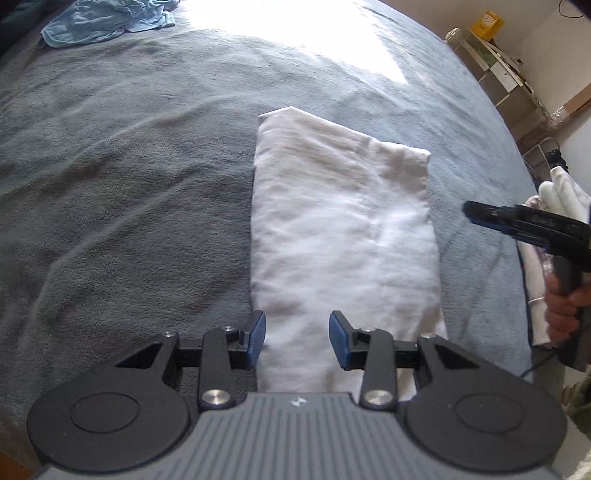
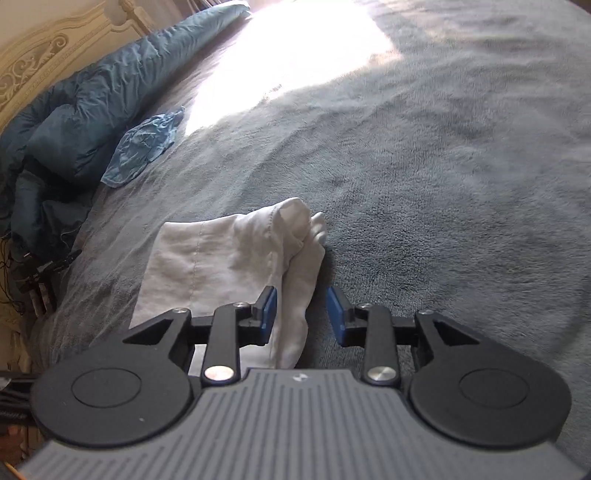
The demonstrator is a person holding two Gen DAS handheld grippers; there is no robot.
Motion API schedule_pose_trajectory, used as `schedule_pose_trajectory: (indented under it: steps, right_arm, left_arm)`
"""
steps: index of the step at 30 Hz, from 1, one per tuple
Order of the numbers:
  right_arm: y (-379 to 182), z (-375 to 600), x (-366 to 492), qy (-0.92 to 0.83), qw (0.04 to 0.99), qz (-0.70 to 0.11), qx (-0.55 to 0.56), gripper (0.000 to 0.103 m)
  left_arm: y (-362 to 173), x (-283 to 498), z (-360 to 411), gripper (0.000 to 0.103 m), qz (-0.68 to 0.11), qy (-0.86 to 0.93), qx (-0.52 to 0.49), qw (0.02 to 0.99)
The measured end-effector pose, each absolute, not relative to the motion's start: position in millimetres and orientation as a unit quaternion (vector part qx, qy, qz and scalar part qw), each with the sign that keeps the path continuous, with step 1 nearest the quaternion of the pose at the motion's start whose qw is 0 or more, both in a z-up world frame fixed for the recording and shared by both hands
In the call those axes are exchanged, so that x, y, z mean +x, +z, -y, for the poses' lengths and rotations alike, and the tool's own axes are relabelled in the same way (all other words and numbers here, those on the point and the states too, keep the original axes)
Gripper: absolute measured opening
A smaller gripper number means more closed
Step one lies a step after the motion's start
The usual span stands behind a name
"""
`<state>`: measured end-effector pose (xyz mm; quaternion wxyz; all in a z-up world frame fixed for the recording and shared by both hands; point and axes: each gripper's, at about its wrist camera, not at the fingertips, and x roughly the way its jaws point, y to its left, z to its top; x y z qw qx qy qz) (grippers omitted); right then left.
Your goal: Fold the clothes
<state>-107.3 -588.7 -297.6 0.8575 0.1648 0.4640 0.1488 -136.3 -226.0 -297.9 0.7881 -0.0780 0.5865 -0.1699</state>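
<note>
A white garment, folded into a long rectangle, lies flat on the grey-blue bed cover. My left gripper hovers over its near end, open, its blue pads clear of the cloth. In the right wrist view the white garment shows a bunched far corner. My right gripper stands open over its right edge, and the cloth's edge lies below the gap, not pinched. In the left wrist view the right gripper comes in from the right, held by a hand.
A crumpled light blue garment lies at the far side of the bed, near a dark blue duvet against a carved headboard. White folded items are piled at the bed's right edge. A shelf stands beyond.
</note>
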Motion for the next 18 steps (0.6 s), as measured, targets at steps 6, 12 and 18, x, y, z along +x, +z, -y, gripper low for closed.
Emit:
schedule_pose_trajectory:
  steps: [6,12,18]
  right_arm:
    - [-280,514,-170,0.278,0.833,-0.476,0.049,0.029]
    - [-348,459,-191,0.234,0.793,-0.537,-0.167,0.026]
    - [-280,451,-209,0.245,0.835,-0.473,-0.139,0.027]
  left_arm:
    - [-320,-139,233,0.040,-0.599,-0.190,-0.031,0.777]
    - [-334,-138,249,0.043,-0.588,-0.227,0.034,0.776]
    - [-333,-136,236,0.048,-0.599,-0.239,0.006,0.764]
